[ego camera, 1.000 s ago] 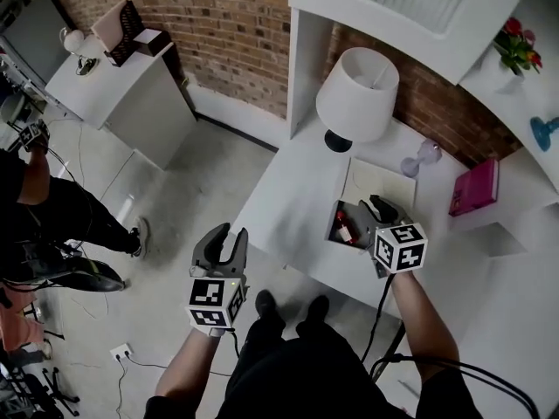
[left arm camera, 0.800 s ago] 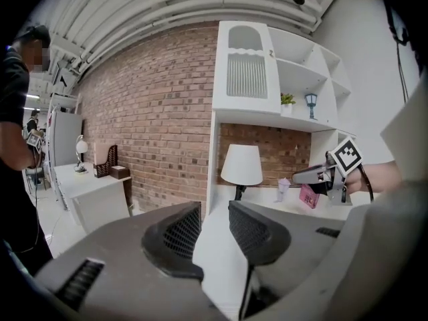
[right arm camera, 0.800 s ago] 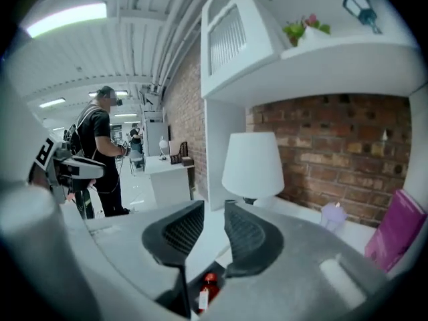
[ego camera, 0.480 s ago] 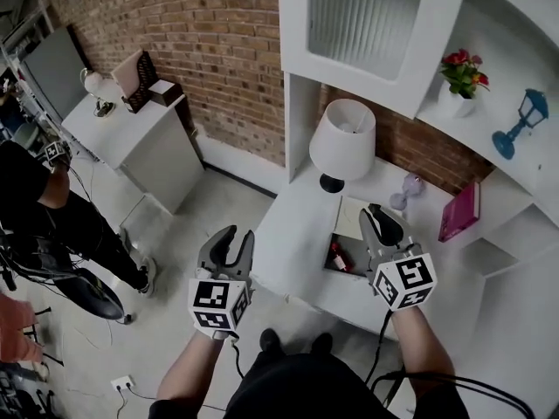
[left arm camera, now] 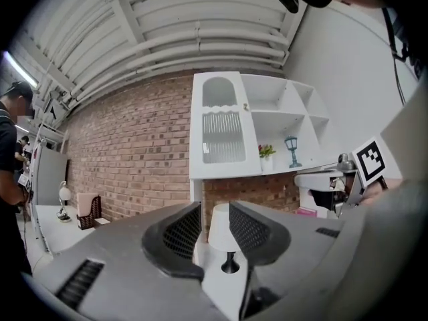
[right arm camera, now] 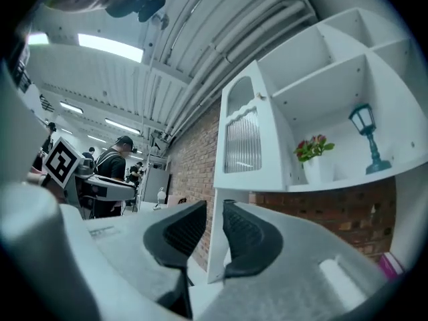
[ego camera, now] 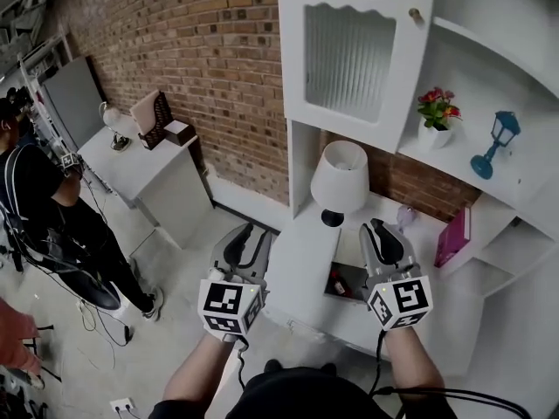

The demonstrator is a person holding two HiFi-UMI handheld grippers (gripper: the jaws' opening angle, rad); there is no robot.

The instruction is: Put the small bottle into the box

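Small bottle (ego camera: 336, 285) lay in the box (ego camera: 355, 270), both grippers empty
Left gripper (ego camera: 251, 234) had its fingers slightly apart, right gripper (ego camera: 374, 228) had them nearly closed on nothing; box sat on the white tabletop (ego camera: 301, 269).

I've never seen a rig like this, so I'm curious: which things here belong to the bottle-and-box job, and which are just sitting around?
Job: bottle, lying in the box; left gripper and right gripper, both empty.

Just there: lamp, book, flowers, lantern.
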